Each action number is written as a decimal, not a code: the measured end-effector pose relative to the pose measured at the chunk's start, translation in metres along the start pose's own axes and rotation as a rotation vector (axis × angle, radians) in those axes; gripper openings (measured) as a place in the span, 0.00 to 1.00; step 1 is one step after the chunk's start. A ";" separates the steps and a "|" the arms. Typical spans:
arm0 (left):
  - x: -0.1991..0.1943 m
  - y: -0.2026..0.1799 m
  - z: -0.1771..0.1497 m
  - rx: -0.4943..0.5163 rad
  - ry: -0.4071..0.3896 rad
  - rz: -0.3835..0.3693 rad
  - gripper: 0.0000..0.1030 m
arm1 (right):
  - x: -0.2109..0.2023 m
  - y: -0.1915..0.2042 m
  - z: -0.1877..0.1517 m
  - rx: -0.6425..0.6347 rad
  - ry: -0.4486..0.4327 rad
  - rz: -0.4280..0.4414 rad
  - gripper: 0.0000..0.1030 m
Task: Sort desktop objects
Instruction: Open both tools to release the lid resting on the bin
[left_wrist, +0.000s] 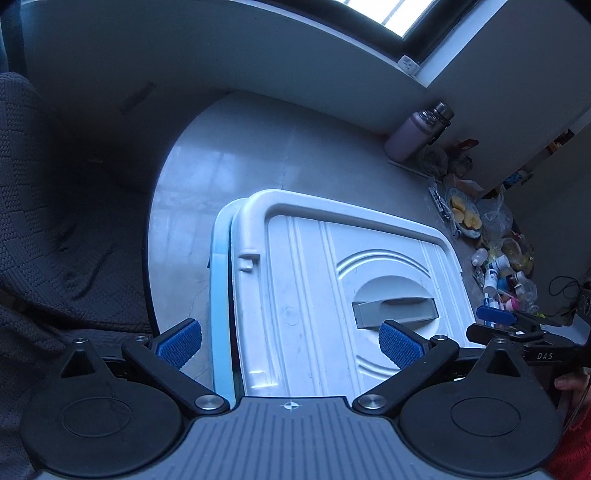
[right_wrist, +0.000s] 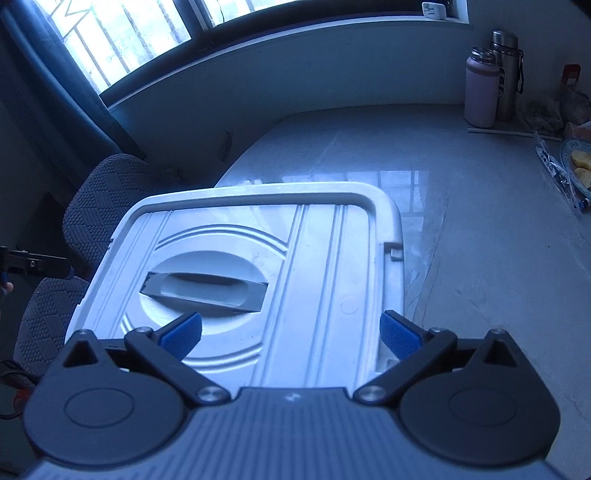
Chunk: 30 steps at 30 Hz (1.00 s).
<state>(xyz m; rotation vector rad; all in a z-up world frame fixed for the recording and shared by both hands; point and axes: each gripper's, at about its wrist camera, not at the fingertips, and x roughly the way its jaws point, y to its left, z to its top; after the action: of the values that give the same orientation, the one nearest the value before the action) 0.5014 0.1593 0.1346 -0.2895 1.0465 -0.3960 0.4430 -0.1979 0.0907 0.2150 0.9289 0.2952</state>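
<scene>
A white plastic storage box lid (left_wrist: 317, 280) with a grey recessed handle (left_wrist: 395, 312) covers a light blue box (left_wrist: 221, 295) on the grey table (left_wrist: 258, 155). My left gripper (left_wrist: 290, 341) is open and empty just above the lid's near edge. My right gripper (right_wrist: 290, 334) is open and empty above the same lid (right_wrist: 314, 258), near its handle (right_wrist: 207, 290). The right gripper also shows in the left wrist view (left_wrist: 517, 325) at the right. Small bottles and jars (left_wrist: 498, 273) lie clustered at the table's right side.
A pink flask (right_wrist: 480, 92) and a steel flask (right_wrist: 508, 74) stand at the back by the wall. A plate of yellow food (right_wrist: 580, 162) and plastic bags (left_wrist: 495, 218) lie at the right. A dark upholstered chair (right_wrist: 99, 206) is left of the table.
</scene>
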 end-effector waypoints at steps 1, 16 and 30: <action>0.001 0.001 0.000 0.000 0.004 0.003 1.00 | -0.001 0.001 0.001 -0.006 0.000 0.000 1.00; 0.008 -0.009 -0.006 0.033 0.045 0.091 1.00 | -0.012 0.003 0.007 -0.042 -0.015 -0.094 1.00; 0.007 -0.019 0.002 0.017 0.057 0.211 1.00 | -0.002 -0.023 0.024 0.021 0.078 -0.127 1.00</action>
<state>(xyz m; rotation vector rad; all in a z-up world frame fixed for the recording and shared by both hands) 0.5024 0.1393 0.1378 -0.1512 1.1172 -0.2246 0.4648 -0.2210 0.0992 0.1638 1.0188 0.1778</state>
